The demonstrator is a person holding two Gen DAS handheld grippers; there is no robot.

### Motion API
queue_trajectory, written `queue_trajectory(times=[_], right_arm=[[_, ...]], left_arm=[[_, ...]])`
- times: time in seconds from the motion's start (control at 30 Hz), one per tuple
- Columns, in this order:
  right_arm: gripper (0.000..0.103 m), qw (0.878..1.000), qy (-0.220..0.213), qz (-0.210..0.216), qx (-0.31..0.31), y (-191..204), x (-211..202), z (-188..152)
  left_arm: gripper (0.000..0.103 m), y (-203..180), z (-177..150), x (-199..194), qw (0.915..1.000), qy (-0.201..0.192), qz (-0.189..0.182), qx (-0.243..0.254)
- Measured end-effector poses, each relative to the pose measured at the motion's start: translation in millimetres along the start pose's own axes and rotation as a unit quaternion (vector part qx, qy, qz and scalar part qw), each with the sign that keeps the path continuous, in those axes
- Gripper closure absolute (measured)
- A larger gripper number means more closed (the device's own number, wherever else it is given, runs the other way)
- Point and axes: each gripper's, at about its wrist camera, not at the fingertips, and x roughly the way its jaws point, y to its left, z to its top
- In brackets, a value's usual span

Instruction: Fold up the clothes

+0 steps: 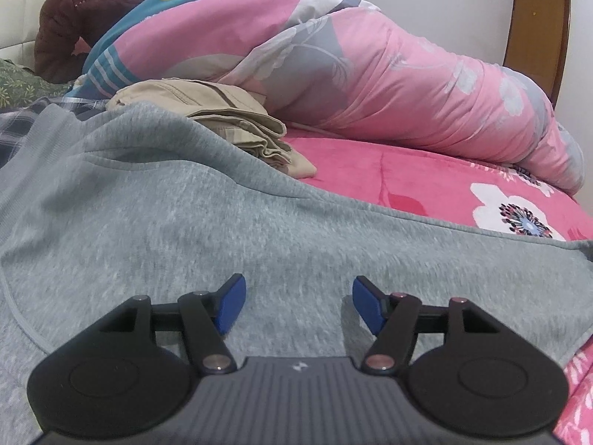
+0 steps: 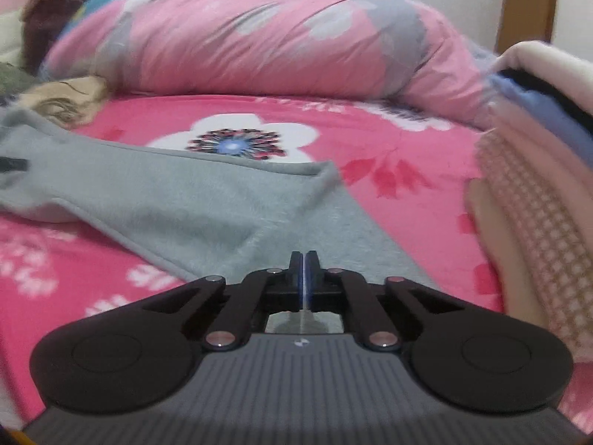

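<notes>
A pink floral bedspread (image 2: 407, 155) fills your view, with a rolled pink quilt (image 1: 389, 74) banked along its far side. Across the near half lies the grey sweatshirt (image 1: 166, 222), spread mostly flat with a loose ripple toward its far edge; from the right wrist view a grey sleeve or corner (image 2: 207, 200) of it angles out over the flowers, not yet folded in. By the look of it, the folding of this garment has barely begun: no clean crease shows yet. Beyond the sweatshirt sits a folded beige garment (image 1: 229, 118), apparently done, just beside the quilt. At the far left a maroon jacket (image 1: 85, 11) slumps in a heap; at the right, a stack of folded blankets (image 2: 537, 185) crowds the bedspread's edge and limits room for sweeping the sleeve outward. Your left gripper (image 1: 298, 306) hovers over the grey cloth with jaws standing apart and nothing between them. Your right gripper (image 2: 304, 278) has its jaws pressed together above the grey edge; whether any cloth is pinched there you cannot tell.
</notes>
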Motion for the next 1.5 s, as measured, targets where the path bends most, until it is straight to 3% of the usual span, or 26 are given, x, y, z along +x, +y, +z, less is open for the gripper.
queue_trajectory(times=[0.03,0.1,0.17,0.2,0.23,0.33,0.4,0.47,0.5,0.53,0.57,0.63,0.73,0.77,0.87,0.93,1.03,1.13,1.2,1.3,1.37,1.43,1.5], right_arm=[[0.073,1.0,0.01,0.009,-0.022,10.4,1.9,-2.7],[0.043,0.997,0.023,0.014,-0.072,33.4,7.4,-11.5],[0.048,0.993,0.033,-0.014,-0.113,47.7,20.4,-22.1],[0.07,0.994,0.032,-0.019,-0.104,44.3,23.5,-21.0],[0.103,0.995,0.03,-0.023,-0.089,39.1,26.0,-18.8],[0.101,0.997,-0.017,-0.062,-0.03,2.1,15.7,12.7],[0.101,0.99,-0.054,-0.131,-0.013,-30.3,7.8,43.7],[0.1,0.972,-0.076,-0.221,-0.019,-53.7,6.2,66.5],[0.095,0.959,-0.082,-0.27,-0.035,-59.6,6.7,72.8],[0.077,0.942,-0.087,-0.319,-0.051,-65.5,7.1,79.0],[0.069,0.936,-0.093,-0.334,-0.059,-66.5,6.4,78.1],[0.046,0.939,-0.104,-0.322,-0.065,-60.6,3.3,67.6],[0.044,0.93,-0.109,-0.338,-0.096,-40.0,6.9,46.9],[0.044,0.934,-0.108,-0.328,-0.095,-35.1,7.4,42.3],[0.054,0.953,-0.082,-0.276,-0.095,-24.9,19.9,38.2],[0.076,0.965,-0.054,-0.242,-0.079,-28.0,40.3,45.1],[0.084,0.984,-0.007,-0.178,-0.016,-50.2,77.0,58.3],[0.089,0.987,0.072,-0.121,0.081,-87.4,132.4,66.1],[0.089,0.977,0.112,-0.153,0.096,-105.6,165.1,63.0],[0.085,0.968,0.096,-0.22,0.079,-126.9,191.5,73.0],[0.085,0.951,0.103,-0.277,0.087,-133.4,197.8,81.5],[0.085,0.943,0.1,-0.308,0.08,-126.7,188.2,84.2],[0.085,0.962,0.046,-0.26,0.075,-100.6,155.8,87.3]], left_arm=[[0.037,0.1,0.0,-0.1,1.0,0.0,0.0,0.0],[0.037,0.0,-0.2,-0.2,1.0,0.0,0.0,0.0],[0.037,0.2,-0.4,-0.6,1.0,-0.001,-0.001,0.0],[0.037,0.2,-0.4,-0.6,1.0,-0.001,-0.001,0.0],[0.037,0.3,-0.3,-0.6,1.0,-0.001,-0.001,-0.001],[0.036,0.5,-0.2,-0.5,1.0,-0.001,-0.003,-0.001],[0.036,0.6,-0.1,-0.5,1.0,0.0,-0.003,-0.002],[0.036,0.7,-0.3,-0.6,1.0,-0.001,-0.003,-0.002],[0.036,0.7,-0.5,-0.6,1.0,-0.001,-0.003,-0.003],[0.036,0.7,-0.5,-0.6,1.0,-0.001,-0.003,-0.003],[0.036,0.7,-0.5,-0.6,1.0,-0.001,-0.003,-0.003],[0.036,0.6,-0.6,-0.7,1.0,-0.001,-0.004,-0.003],[0.036,0.5,-0.6,-0.8,1.0,-0.001,-0.004,-0.003],[0.036,0.5,-0.6,-0.8,1.0,-0.001,-0.004,-0.003],[0.036,0.4,-0.6,-0.9,1.0,-0.001,-0.004,-0.003],[0.036,0.4,-0.6,-1.0,1.0,-0.001,-0.004,-0.003],[0.033,0.3,-0.6,-1.1,1.0,-0.001,-0.004,-0.003],[0.03,0.9,-0.7,-1.0,1.0,-0.001,-0.007,-0.005],[0.029,2.9,-0.7,-0.7,0.9999,-0.001,-0.013,-0.01],[0.029,4.9,-0.9,0.0,0.9997,-0.001,-0.019,-0.017],[0.028,5.5,-0.8,0.0,0.9996,-0.001,-0.021,-0.019],[0.028,5.9,-0.7,-0.1,0.9995,-0.001,-0.023,-0.02],[0.028,6.7,-0.5,0.0,0.9995,0.0,-0.024,-0.022]])
